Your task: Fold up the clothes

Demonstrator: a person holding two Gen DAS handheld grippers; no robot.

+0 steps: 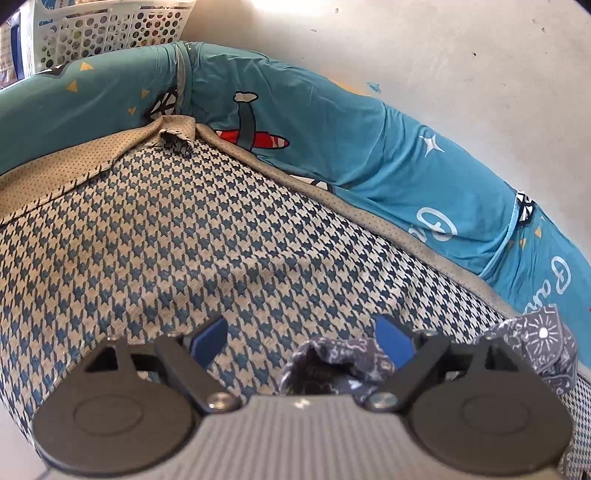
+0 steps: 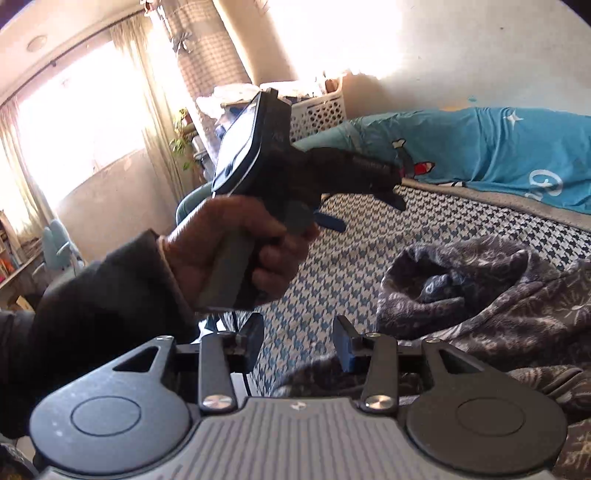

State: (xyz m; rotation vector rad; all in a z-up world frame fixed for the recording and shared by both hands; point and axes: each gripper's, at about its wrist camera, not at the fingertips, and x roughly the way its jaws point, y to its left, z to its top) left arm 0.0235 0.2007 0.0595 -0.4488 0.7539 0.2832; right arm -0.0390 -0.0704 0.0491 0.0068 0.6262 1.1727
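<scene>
A grey patterned garment lies crumpled on the houndstooth bed cover, at the right of the right wrist view. A bit of it shows low between the fingers in the left wrist view, another bit at the right edge. My left gripper is open above the cover; it also shows in the right wrist view, held up in a hand, empty. My right gripper is open, just left of the garment, holding nothing.
A teal printed bolster runs along the far edge of the bed against the wall. A white perforated laundry basket stands at the far left corner. A curtained window and shelves are at the left.
</scene>
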